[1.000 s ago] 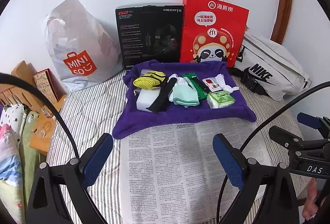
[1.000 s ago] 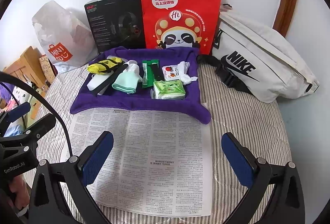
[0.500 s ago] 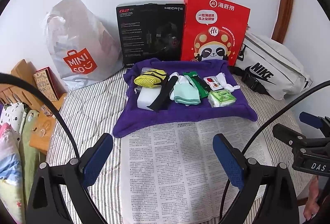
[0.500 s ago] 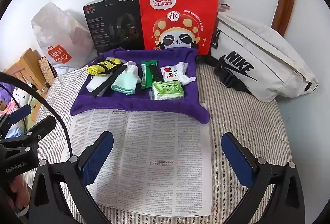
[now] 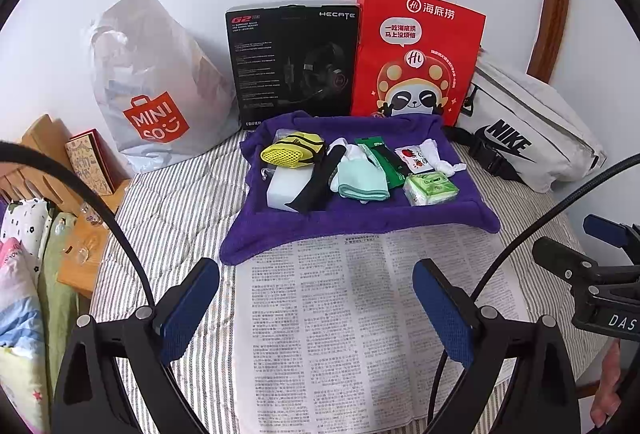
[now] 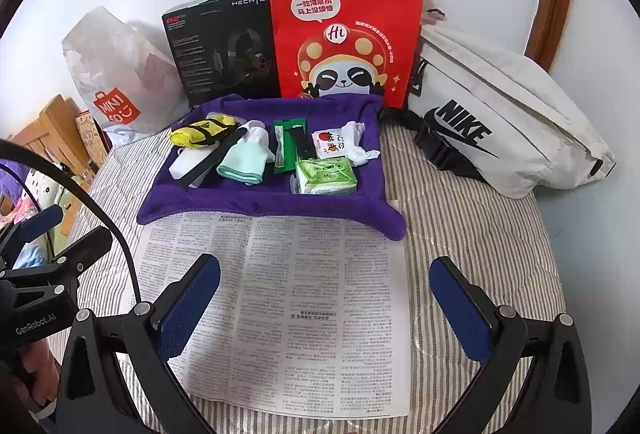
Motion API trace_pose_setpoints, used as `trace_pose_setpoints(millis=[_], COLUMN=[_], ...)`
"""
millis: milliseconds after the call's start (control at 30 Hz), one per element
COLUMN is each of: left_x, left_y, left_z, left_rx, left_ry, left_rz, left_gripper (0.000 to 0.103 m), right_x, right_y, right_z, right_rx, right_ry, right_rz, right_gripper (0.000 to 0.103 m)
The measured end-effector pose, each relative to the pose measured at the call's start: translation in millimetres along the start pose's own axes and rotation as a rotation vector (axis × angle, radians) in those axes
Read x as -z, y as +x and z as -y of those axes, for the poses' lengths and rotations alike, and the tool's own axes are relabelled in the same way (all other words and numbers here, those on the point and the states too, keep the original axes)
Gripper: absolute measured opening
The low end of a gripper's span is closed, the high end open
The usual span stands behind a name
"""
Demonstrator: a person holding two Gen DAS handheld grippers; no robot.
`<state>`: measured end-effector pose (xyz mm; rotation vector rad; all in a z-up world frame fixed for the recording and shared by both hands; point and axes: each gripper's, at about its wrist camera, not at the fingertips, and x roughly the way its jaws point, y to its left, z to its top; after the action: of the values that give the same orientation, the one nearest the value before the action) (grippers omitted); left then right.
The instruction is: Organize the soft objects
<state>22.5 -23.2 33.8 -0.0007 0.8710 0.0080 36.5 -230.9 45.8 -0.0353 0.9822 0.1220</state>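
Observation:
A purple towel (image 5: 360,226) (image 6: 260,204) lies on the striped bed and holds several soft items: a yellow mesh pouch (image 5: 292,152) (image 6: 200,132), a white sponge block (image 5: 286,186), mint green socks (image 5: 362,180) (image 6: 244,164), a green packet (image 6: 290,144), a green tissue pack (image 5: 430,188) (image 6: 326,176) and a small printed tissue pack (image 5: 414,160). A newspaper (image 5: 360,334) (image 6: 300,314) lies in front of the towel. My left gripper (image 5: 316,310) is open and empty above the newspaper. My right gripper (image 6: 324,310) is open and empty above the newspaper.
Against the wall stand a Miniso plastic bag (image 5: 156,82), a black headset box (image 5: 292,62), a red paper bag (image 5: 416,58) and a white Nike bag (image 5: 532,130). Wooden furniture (image 5: 52,154) and folded bedding (image 5: 20,274) sit at the left.
Both grippers have drawn back and risen slightly, so the towel and its items look a little farther away. Nothing was grasped or released.

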Motion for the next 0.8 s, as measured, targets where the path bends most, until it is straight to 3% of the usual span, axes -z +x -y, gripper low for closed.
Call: trace_pose_setpoints(millis=[800], left_x=[-0.6], left_y=[-0.9], left_z=[-2.5], left_rx=[0.005], left_ry=[0.000], left_rz=[-0.001], left_gripper=[0.098], right_x=[-0.3], right_y=[-2.2], right_z=[1.7], right_rx=[-0.003], right_ry=[0.004], right_rz=[0.007], right_gripper=[0.103])
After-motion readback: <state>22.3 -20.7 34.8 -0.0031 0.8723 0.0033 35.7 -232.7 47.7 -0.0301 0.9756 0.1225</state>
